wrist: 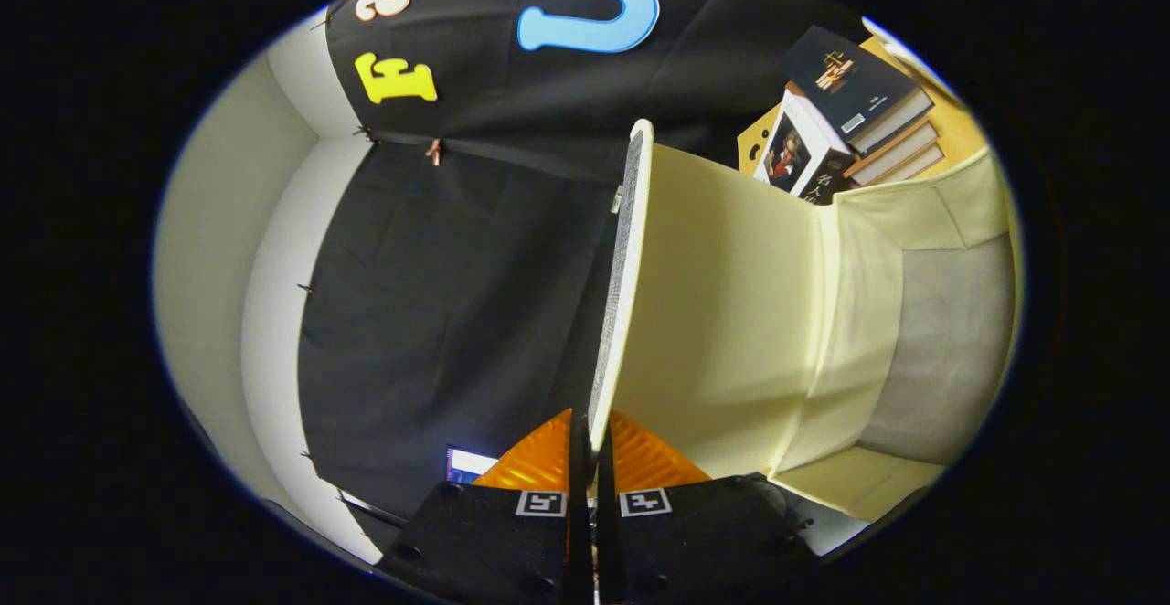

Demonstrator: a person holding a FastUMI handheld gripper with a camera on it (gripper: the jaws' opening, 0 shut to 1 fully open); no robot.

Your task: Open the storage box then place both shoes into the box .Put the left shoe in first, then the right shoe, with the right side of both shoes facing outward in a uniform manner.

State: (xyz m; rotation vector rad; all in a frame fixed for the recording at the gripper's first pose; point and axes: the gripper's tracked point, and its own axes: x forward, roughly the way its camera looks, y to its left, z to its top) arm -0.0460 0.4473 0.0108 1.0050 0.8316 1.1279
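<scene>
Black cloth walls the booth behind a pale-yellow storage box [914,313] whose raised lid [622,294] stands edge-on between the gripper [585,440] fingers, both pressed narrowly on its rim, its long edge running straight ahead and the open box lying just right, near stacked books [859,111].

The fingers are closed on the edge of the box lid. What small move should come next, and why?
Probably swing the lid a little further back, then release. The gripper pinches its edge, the storage box already gapes open, and no shoe lies inside.
</scene>
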